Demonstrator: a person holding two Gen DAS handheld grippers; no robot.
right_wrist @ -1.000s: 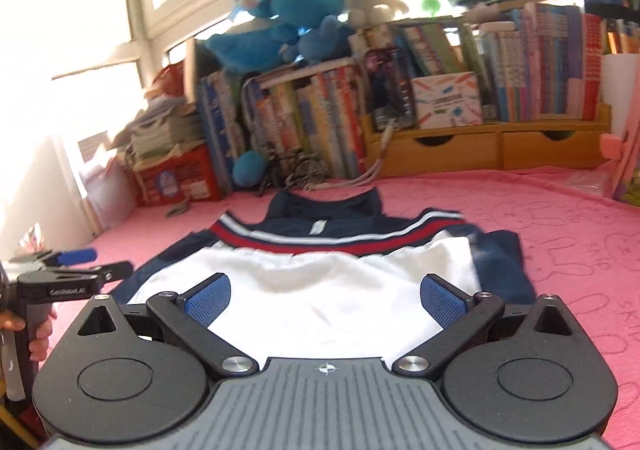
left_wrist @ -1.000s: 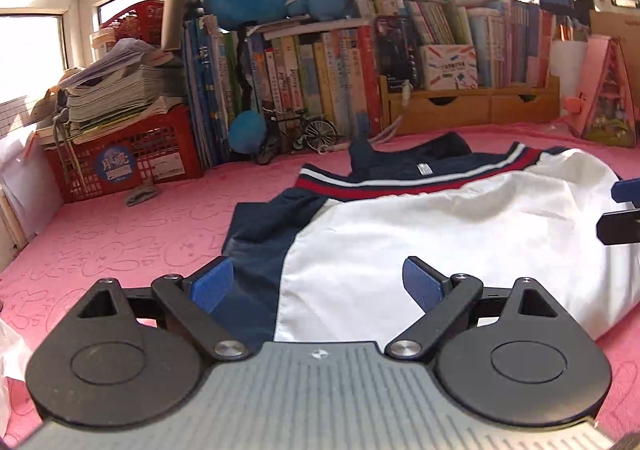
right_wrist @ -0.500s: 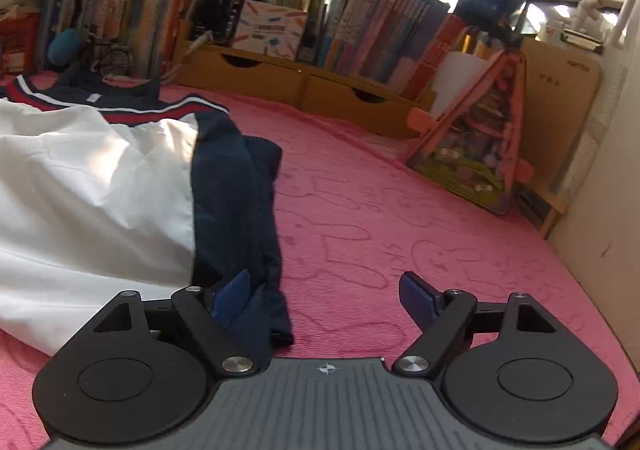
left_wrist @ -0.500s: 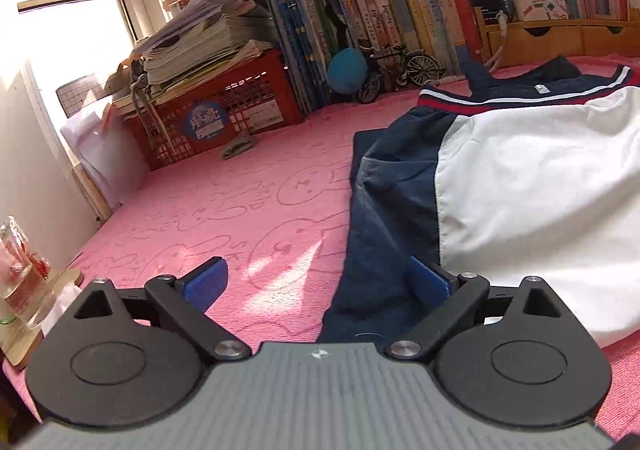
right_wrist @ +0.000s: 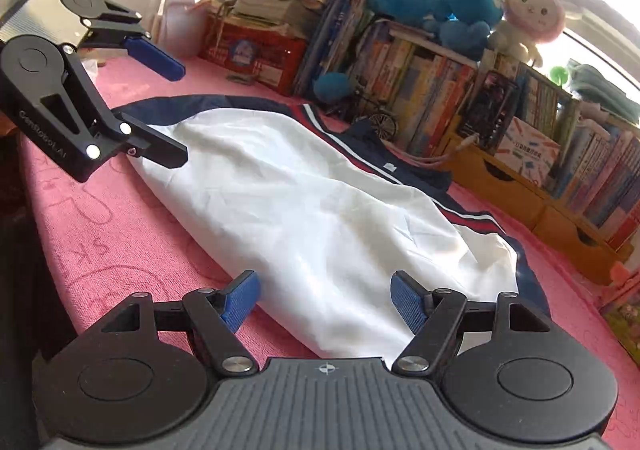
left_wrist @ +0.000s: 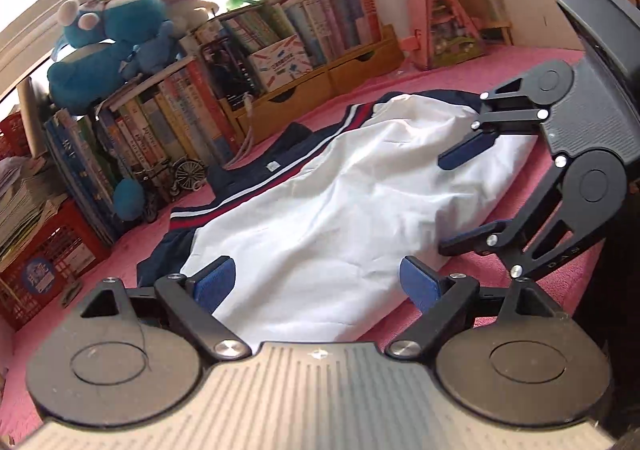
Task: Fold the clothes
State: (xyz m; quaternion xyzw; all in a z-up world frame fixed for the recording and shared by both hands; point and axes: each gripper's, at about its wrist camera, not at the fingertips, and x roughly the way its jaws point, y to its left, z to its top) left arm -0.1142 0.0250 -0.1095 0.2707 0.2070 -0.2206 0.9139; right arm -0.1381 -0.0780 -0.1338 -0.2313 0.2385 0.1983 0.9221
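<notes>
Jacket point(left_wrist: 340, 218) lies spread mid-frame, sleeves tucked, body unfolded; your left gripper point(left_wrist: 320, 282) and right gripper point(right_wrist: 324, 298) gape wide, empty.

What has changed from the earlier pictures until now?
Both claws swung back from the jacket's outer sleeves toward its white hem: the left claw and right claw now face each other across the jacket. Nothing was gripped or released; both remain open. The jacket stays flat on the pink cloth.
</notes>
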